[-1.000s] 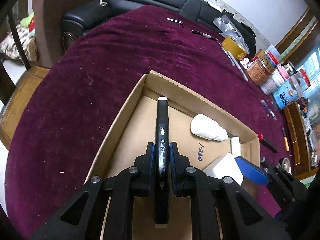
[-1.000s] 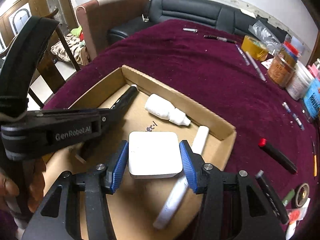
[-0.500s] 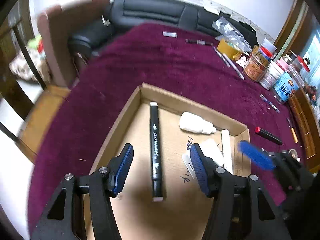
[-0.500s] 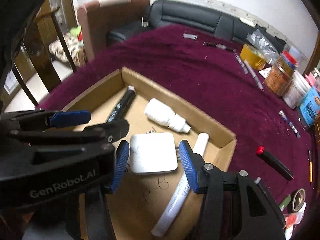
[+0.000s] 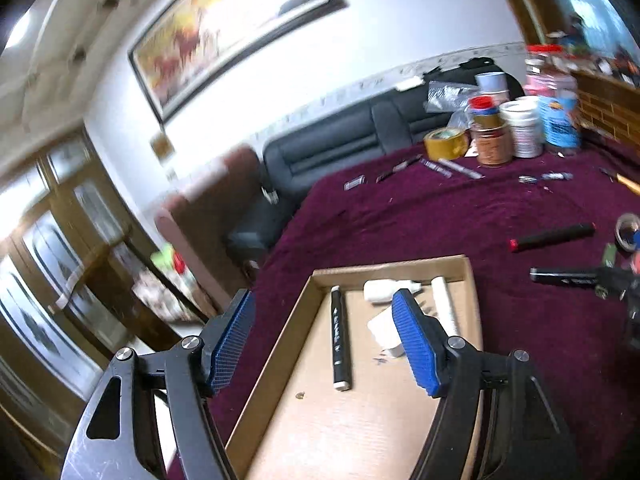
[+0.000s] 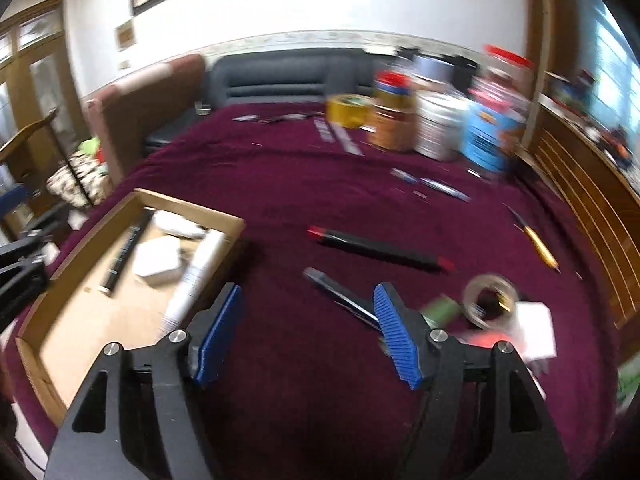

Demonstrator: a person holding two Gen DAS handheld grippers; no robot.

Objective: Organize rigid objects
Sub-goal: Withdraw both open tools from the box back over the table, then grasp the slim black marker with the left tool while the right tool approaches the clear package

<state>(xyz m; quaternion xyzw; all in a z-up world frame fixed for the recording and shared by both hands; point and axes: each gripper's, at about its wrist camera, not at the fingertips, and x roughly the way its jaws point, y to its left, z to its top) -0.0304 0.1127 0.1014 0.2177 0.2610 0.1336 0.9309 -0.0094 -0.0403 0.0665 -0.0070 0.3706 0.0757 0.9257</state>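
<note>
Both grippers stand with their jaws apart and nothing between them, having just been opening: the left gripper (image 5: 326, 340) hangs over the near left edge of the cardboard tray (image 5: 296, 320), the right gripper (image 6: 306, 332) over the bare maroon surface (image 6: 280, 168) just right of the tray. In the tray lie a black marker (image 5: 340, 340), a white square block (image 6: 158, 260), a small white bottle (image 5: 386, 290) and a white tube (image 6: 196, 272). On the cloth beyond the right gripper lie a black red-tipped stick (image 6: 376, 250) and another black marker (image 6: 340, 294).

Shallow brown cardboard tray (image 5: 466, 280) on maroon tablecloth (image 6: 320, 184) holds black marker pen (image 5: 340, 344) left of white square block (image 6: 158, 261); red-capped black marker (image 6: 376, 249) lies right of tray.
</note>
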